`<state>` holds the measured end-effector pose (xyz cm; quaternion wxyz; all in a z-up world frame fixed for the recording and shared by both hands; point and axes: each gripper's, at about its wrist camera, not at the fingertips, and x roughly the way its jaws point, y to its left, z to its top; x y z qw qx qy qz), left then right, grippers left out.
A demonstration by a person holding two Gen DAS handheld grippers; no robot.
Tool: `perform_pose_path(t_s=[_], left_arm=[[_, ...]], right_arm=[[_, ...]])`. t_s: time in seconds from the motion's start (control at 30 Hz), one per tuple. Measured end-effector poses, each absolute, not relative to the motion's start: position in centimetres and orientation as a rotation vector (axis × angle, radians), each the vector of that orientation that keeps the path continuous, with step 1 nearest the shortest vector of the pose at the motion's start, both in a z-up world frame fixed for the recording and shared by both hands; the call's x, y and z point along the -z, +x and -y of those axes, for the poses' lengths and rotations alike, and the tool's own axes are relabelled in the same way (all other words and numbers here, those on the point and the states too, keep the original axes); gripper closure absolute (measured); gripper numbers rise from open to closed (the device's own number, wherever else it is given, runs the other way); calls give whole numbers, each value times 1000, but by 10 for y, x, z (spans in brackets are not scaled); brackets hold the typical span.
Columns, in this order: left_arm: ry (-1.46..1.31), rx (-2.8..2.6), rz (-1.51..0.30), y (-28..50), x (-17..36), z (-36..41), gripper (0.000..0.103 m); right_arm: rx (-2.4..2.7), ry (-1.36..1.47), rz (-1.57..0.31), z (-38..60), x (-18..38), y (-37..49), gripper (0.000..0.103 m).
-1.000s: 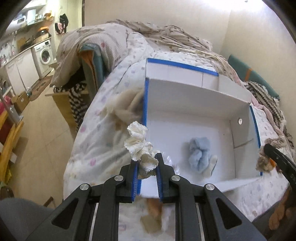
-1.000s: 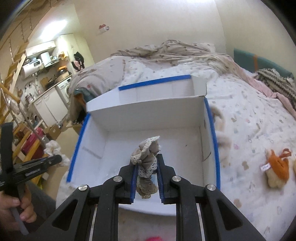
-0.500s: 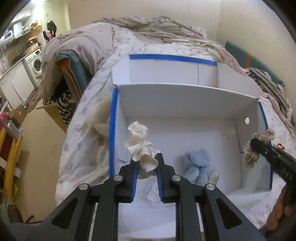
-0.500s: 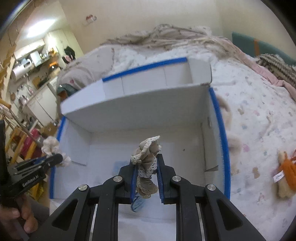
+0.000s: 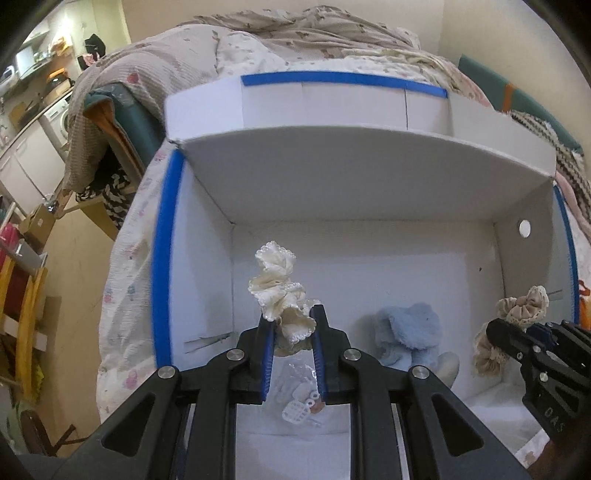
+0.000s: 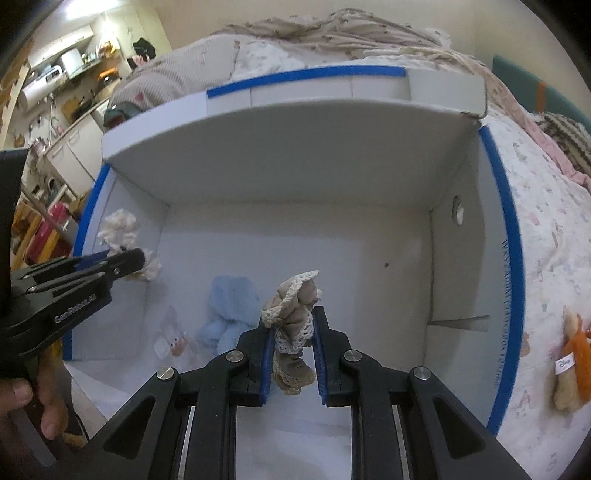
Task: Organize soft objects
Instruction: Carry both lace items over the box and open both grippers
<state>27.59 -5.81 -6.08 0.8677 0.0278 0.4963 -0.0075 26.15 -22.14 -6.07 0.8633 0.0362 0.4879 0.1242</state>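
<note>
A white box with blue-taped rims [image 5: 164,258] [image 6: 509,280] sits open on the bed. My left gripper [image 5: 292,334] is shut on a cream lace scrunchie [image 5: 277,286], held over the box's left part; it also shows in the right wrist view [image 6: 122,236]. My right gripper [image 6: 292,334] is shut on a beige lace scrunchie [image 6: 293,306], held over the box's right part; it also shows in the left wrist view [image 5: 521,310]. A light blue plush [image 5: 410,334] [image 6: 231,310] lies on the box floor, beside a small clear packet [image 5: 301,400] [image 6: 170,341].
An orange plush toy [image 6: 574,363] with a tag lies on the flowered bedspread right of the box. A rumpled blanket [image 5: 295,33] lies behind the box. The bed's left edge drops to the floor, with a chair draped in clothes [image 5: 107,155] there.
Both grippers have moved forward and down over the box, each still holding its scrunchie. The box now fills both views.
</note>
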Motion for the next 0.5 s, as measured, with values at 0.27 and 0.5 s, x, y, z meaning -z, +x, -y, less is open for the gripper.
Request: perform_pose_path(t_s=[0.27,0.5], left_arm=[[78,14,-1083,280,77,68,86],[88,-3,-1102,278,83,66,82]], right_arm=[[-234,59,-1074,220,69,263,82],[-225,59,-1062,218,64,262,82]])
